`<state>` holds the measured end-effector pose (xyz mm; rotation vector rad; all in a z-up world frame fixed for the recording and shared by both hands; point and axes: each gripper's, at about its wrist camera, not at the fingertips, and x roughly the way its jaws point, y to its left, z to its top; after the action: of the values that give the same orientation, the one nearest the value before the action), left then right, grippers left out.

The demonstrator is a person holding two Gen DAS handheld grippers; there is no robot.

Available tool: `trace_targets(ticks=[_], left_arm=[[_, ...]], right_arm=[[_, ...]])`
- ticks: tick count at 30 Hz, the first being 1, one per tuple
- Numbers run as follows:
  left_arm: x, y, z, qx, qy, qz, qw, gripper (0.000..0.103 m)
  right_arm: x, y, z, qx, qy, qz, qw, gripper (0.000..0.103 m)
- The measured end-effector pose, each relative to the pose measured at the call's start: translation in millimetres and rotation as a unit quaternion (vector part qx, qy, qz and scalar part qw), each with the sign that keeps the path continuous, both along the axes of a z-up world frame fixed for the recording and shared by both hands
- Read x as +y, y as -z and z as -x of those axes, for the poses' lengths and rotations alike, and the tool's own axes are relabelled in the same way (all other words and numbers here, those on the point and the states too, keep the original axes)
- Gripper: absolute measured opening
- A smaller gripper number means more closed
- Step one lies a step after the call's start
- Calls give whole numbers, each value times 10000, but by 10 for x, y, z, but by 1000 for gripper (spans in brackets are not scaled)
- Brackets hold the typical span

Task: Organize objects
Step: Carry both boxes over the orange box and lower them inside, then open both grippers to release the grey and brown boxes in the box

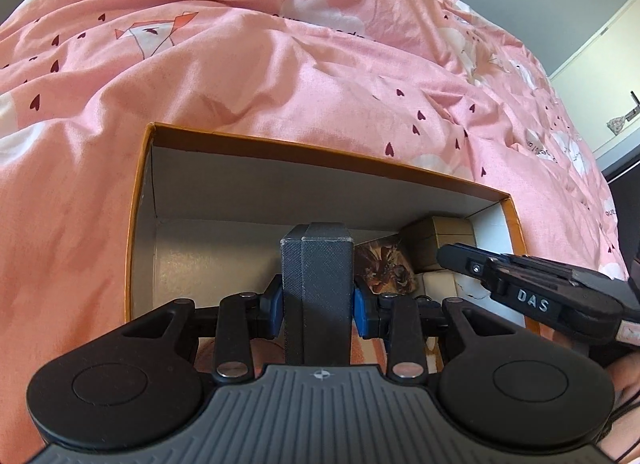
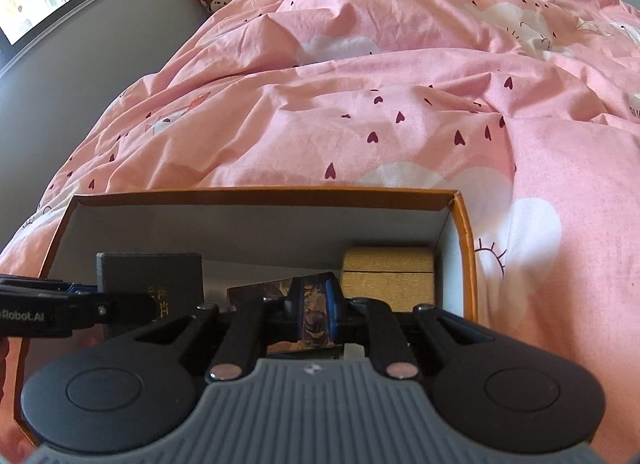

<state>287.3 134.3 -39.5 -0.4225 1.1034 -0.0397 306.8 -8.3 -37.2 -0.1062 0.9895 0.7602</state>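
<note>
Orange-rimmed carton (image 1: 138,200) sits on a pink bedspread (image 1: 280,64), open side up, white inside.

Left gripper (image 1: 318,296): blue pads clamped on both sides of a dark grey case (image 1: 320,260), held upright over the carton's interior, about midway along it. In the right wrist view that case (image 2: 150,276) stands toward the carton's left wall.

Right gripper (image 2: 314,304): jaws nearly together, pinched on the thin edge of a patterned box (image 2: 312,296) held on edge. Whether it rests on the carton floor: cannot tell. A beige box (image 2: 388,276) is already parked in the far right corner.

Judged step: lowering 2 items into the carton, side by side.

To do it well:
- Keep each item vertical; let it down until its base meets the floor before letting go.
- Slide the patterned box up against the beige box to save room.
- Set the grey case parallel to the left wall.
- Mind the 2 grippers; they work close together.
</note>
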Motion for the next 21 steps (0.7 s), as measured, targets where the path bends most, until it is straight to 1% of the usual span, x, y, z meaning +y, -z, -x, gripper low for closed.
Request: trace_targets(ticks=[2,4,6,8,12,16,21], left_arm=[[-21,38,-55,91,-36,-112,9999,38],[-62,93,-104,161,-34,-202,9997,38],[-80,147,-144,191,-49,-160,9997,38],[-98,172,-175,141,-100,-215,9996,37],[-106,186,-251,56,-140,-187,9997,37],[-131,206,-329,-10,-171,-273,9995,37],[-79,213,-295,-84,-293,-145,9994,37]], right_arm=[[-1,-3,52,-40,-113,64,9999,13],[42,20,96,-181,-202,259,9993,13],[72,37,139,-305,-348,398,9981,13],[80,50,157,-231,-504,410,9976,13],[74,93,153,-159,-544,496,9972,13],[67,153,143,-89,-575,503,9970,13],[36,146,140,-58,-569,437,9974,13]])
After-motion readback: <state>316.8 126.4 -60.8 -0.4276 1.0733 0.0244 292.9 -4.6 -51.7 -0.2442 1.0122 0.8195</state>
